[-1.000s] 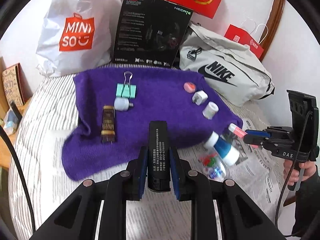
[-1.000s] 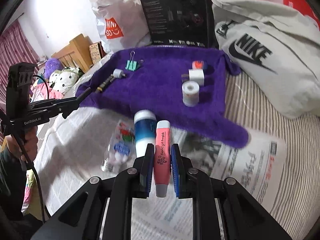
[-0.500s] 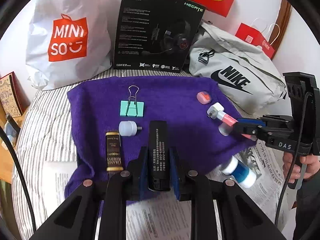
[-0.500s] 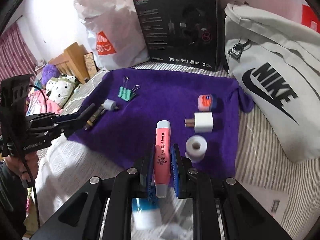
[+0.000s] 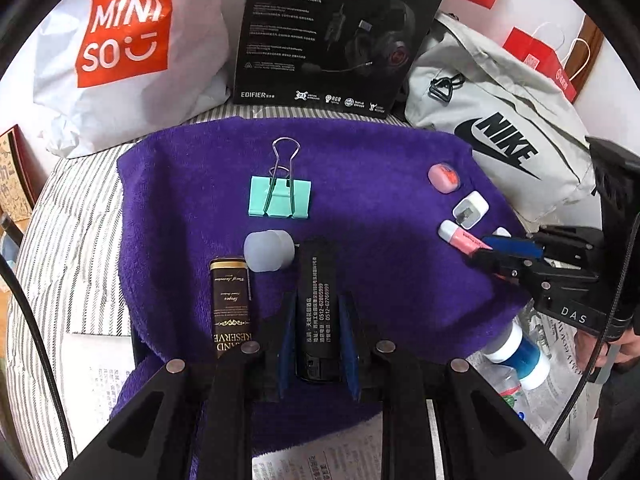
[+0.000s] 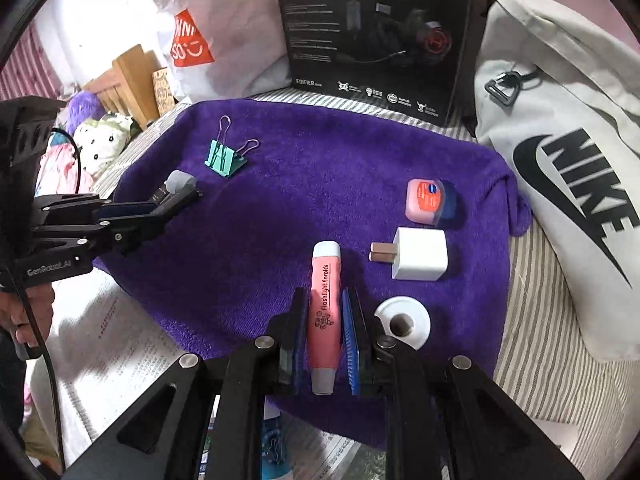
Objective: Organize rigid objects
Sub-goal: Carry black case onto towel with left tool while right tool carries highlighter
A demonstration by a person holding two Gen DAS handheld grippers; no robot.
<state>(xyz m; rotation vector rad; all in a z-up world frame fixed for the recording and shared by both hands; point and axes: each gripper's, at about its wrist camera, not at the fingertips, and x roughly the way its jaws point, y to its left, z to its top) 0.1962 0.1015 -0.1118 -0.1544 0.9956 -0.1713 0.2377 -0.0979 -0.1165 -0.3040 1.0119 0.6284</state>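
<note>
Left hand-held gripper (image 5: 316,320) clamped tight on a black cylinder with white print (image 5: 316,308), held lengthwise between the blue pads (image 5: 286,344), low over the near part of the purple towel (image 5: 360,240). Just left of it on the towel lies a dark brown and gold tube (image 5: 231,304), cannot tell if they touch; a pale translucent cap (image 5: 267,250) sits at the tube's far end, beside the cylinder's tip. Farther back, a mint-green binder clip (image 5: 280,197) lies flat, wire handles pointing away. Right hand-held gripper (image 6: 326,344) shut on a pink highlighter pen (image 6: 325,312), light cap end forward, over the towel's right part. Just right of its jaws a white roll with centre hole (image 6: 404,322) lies flat; beyond it a white plug adapter (image 6: 418,254), prongs pointing left; then a small pink jar with blue base (image 6: 428,202), all in a loose row on the towel. Towel lies on a striped bed (image 6: 532,344) with newspaper (image 6: 116,344) at the near edge. Off the towel on the paper: a blue and white bottle (image 5: 520,354). Behind the towel stand a white Miniso bag (image 5: 128,52), a black headset box (image 5: 336,32), a grey Nike bag (image 6: 568,168). A person's hand (image 6: 28,312) grips the left gripper's handle.
</note>
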